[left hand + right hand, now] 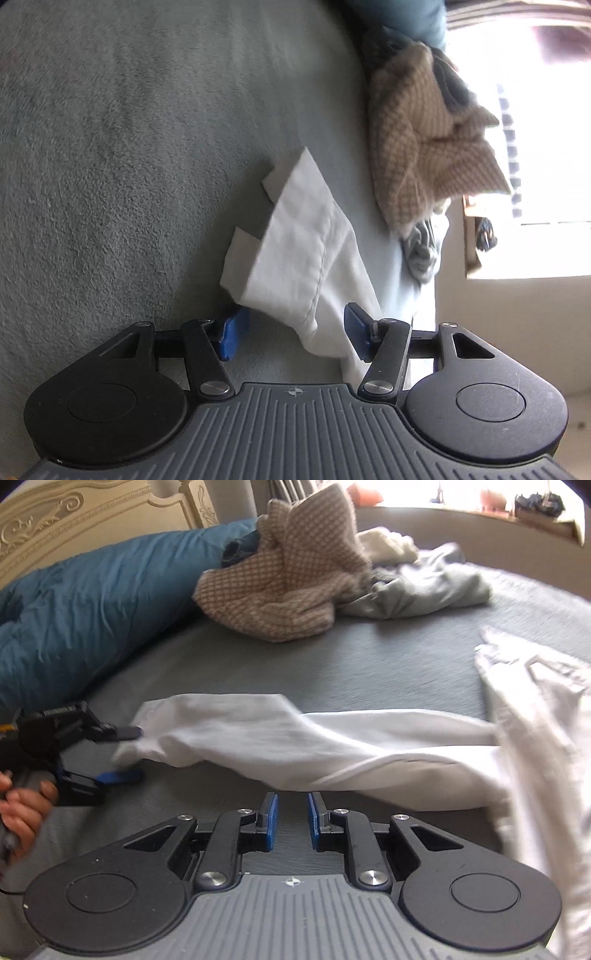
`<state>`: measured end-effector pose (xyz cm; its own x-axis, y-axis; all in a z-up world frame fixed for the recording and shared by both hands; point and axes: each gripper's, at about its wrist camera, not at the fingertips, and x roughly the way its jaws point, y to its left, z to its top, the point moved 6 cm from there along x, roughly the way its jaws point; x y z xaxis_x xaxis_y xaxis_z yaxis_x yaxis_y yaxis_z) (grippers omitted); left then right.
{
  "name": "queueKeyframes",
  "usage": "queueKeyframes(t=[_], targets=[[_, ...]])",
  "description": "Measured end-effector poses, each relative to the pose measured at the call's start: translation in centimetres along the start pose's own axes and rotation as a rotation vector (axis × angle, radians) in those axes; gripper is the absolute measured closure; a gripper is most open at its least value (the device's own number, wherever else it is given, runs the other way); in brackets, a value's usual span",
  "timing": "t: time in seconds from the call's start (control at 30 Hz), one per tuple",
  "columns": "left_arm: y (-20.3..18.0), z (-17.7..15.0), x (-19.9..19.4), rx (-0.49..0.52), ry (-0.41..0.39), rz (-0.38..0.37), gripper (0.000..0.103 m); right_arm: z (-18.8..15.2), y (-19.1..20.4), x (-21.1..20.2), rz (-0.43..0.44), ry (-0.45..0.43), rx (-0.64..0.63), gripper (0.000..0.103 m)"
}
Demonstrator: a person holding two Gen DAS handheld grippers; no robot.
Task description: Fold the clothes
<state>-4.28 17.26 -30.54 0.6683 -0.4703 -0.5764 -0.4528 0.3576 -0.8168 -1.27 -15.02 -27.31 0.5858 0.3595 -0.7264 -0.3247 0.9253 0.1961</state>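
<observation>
left gripper (pixel 295 332): jaws apart, white garment (pixel 306 243) between | right gripper (pixel 291 821): narrow, seemingly empty | headboard (pixel 74 517): right view only

Matt white cloth shirt (pixel 295 738) (creased)

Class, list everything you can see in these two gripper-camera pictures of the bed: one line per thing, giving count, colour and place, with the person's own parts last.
White garment: one, white, spread across the bed's near side, its end lying between the left gripper's open pads.
Knitted garment: one, beige and white check, heaped at the far side.
Grey garment: one, pale grey, crumpled beside the knitted one.
Fluffy item: one, cream, behind the grey garment.
Duvet: one, teal, along the headboard side.
Headboard: one, cream, carved, far left.
Bed cover: one, grey-green, under everything.
Left gripper: black, blue pads, open around the white garment.
Right gripper: black, blue pads, narrowly apart, empty.
Hand: one, holding the left gripper.
</observation>
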Motion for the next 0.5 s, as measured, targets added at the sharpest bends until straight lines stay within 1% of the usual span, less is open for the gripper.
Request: queueKeyframes(t=[0.07,0.13,0.17,0.23,0.27,0.3,0.33,0.4,0.5], targets=[[0.2,0.2,-0.1,-0.033,-0.019,0.014,0.047,0.8,-1.8,-0.5,-0.082,-0.036,-0.02,0.081],[0.0,0.3,-0.1,-0.053,-0.043,0.041,0.056,2.1,-4.0,-0.8,-0.185,-0.078,-0.042,0.065],[-0.2,0.5,0.2,-0.057,-0.052,0.054,0.06,2.9,-5.1,-1.0,-0.237,-0.098,-0.048,0.064],[-0.3,0.8,0.6,-0.065,-0.068,0.078,0.072,4.4,-6.7,-0.7,-0.303,-0.112,-0.049,0.063],[-0.2,0.8,0.7,-0.068,-0.074,0.087,0.077,5.0,-7.4,0.0,-0.332,-0.098,-0.052,0.063],[-0.1,0.8,0.9,-0.073,-0.08,0.098,0.086,5.4,-8.1,0.8,-0.356,-0.078,-0.057,0.063],[0.0,0.9,1.1,-0.077,-0.085,0.108,0.091,5.6,-8.7,1.7,-0.375,-0.056,-0.064,0.064],[0.0,0.9,1.4,-0.074,-0.091,0.117,0.096,6.0,-9.3,3.1,-0.385,-0.032,-0.089,0.064],[-0.3,1.2,1.8,-0.02,-0.084,0.142,0.097,5.9,-9.3,5.0,-0.401,0.007,-0.158,0.067]])
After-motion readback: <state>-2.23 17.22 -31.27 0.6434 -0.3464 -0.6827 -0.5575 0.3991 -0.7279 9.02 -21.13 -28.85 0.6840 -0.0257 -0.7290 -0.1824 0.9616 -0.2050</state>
